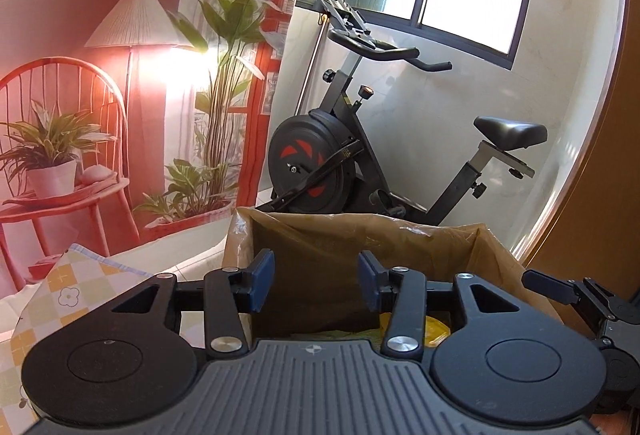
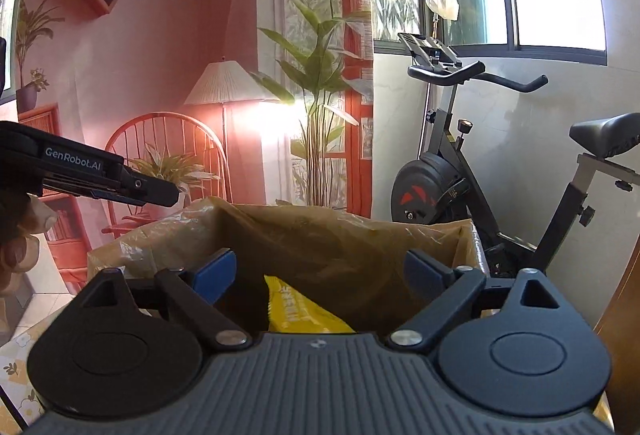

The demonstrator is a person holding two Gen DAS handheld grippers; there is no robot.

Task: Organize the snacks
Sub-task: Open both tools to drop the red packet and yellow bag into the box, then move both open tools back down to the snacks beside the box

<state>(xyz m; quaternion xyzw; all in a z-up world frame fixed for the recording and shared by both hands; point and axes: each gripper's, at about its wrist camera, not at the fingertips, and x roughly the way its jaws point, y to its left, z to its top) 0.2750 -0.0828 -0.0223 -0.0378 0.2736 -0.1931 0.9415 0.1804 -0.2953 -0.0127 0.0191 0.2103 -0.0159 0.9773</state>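
Note:
An open cardboard box with taped flaps stands right in front of both grippers. In the left wrist view my left gripper hovers over the box's near side, jaws apart, nothing between the blue pads. A yellow snack packet shows low in the box behind its right finger. In the right wrist view my right gripper is wide open above the cardboard box. A yellow snack bag lies in the box below, apart from the pads. The left gripper reaches in from the left, held by a hand.
A black exercise bike stands behind the box against a white wall under a window. A printed backdrop with chair, lamp and plants hangs to the left. A checked flowered cloth covers the surface at left. A wooden panel rises at right.

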